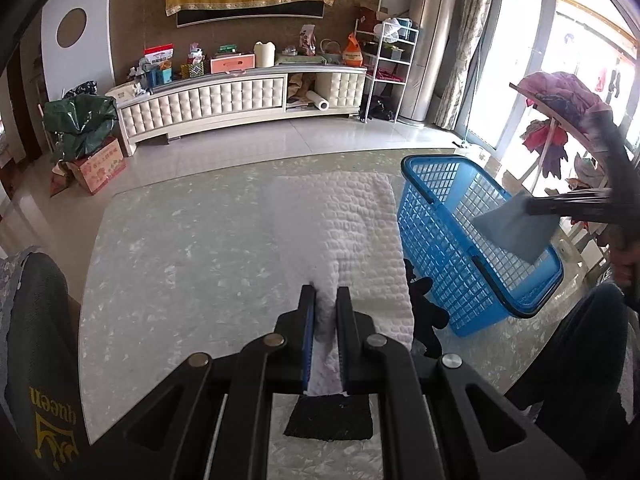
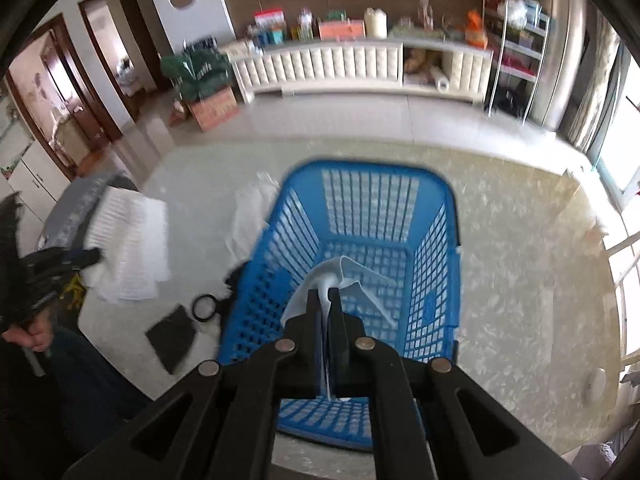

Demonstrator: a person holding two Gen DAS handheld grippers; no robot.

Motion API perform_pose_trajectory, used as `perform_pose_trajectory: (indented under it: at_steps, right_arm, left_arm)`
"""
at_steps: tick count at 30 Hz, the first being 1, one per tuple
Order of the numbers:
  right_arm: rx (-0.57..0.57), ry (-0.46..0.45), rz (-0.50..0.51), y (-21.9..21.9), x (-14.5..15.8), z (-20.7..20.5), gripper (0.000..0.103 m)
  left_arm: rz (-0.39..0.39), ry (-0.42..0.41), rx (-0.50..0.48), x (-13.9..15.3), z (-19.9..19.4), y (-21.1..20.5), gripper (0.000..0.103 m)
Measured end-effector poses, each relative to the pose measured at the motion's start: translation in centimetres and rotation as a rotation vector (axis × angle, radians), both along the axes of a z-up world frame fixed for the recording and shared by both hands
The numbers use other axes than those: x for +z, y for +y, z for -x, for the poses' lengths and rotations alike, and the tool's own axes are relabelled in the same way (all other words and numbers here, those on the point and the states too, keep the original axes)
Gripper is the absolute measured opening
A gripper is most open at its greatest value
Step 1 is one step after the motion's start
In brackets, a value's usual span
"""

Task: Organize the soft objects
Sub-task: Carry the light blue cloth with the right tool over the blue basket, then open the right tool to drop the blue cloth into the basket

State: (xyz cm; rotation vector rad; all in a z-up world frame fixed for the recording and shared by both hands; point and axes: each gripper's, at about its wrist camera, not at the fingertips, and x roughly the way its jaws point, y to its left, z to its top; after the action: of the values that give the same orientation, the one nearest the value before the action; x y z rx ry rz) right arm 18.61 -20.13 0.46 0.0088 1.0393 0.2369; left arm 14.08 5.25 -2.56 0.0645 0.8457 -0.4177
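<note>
Marbled tabletop (image 1: 180, 260) fills our view, with a padded cabinet (image 1: 240, 100) along the far wall. Starting at the left, we have the left gripper (image 1: 326, 300) clamped on the near edge of the white quilted cloth (image 1: 360, 220), its jaws pinched close together with the fabric bunched between them while the rest of the cloth lies spread flat on the table. Just below it a dark square pad (image 2: 172, 338) sits loose on the surface, and beside the basket there is a black item with a ring (image 2: 206, 307) — we can't quite tell what it is through the blur.

Moving right, the blue basket (image 1: 424, 240) stands on the table, touching or just beside the cloth's right edge. Over it we've got the right gripper (image 2: 329, 296), jaws drawn tight on a pale grey-blue cloth (image 2: 352, 280) that hangs down inside the basket's opening.

By our reckoning, the job is barely under way: the basket floor looks bare, the grey-blue piece is about to go in, and the white cloth, the pad and the black item are still to be dealt with.
</note>
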Motion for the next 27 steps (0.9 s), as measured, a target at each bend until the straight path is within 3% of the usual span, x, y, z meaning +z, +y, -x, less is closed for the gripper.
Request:
perform_pose_trajectory:
  at_steps: [13,18,24,26,27]
  right_arm:
    - [0.084,0.216,0.146,2.9,-9.9,-10.2,0.002]
    - [0.115,0.224,0.148,3.5,-11.8,-12.5,0.002]
    - [0.131,0.210,0.165,4.5,-13.0,-12.3,0.003]
    - [0.129,0.207,0.169,4.4,-12.8,-11.9,0.012]
    - [0.127,0.200,0.172,4.6,-12.7,-11.7,0.028]
  left_arm:
    - [-0.009,0.029,0.013,-0.5,-0.5,0.4,0.009]
    - [-0.009,0.040,0.031,-0.9,-0.7,0.9,0.009]
    - [-0.026,0.056,0.047,-1.5,-1.1,0.9,0.009]
    - [-0.027,0.056,0.046,-1.4,-1.1,0.8,0.009]
    - [-0.026,0.054,0.045,-1.4,-1.1,0.8,0.009]
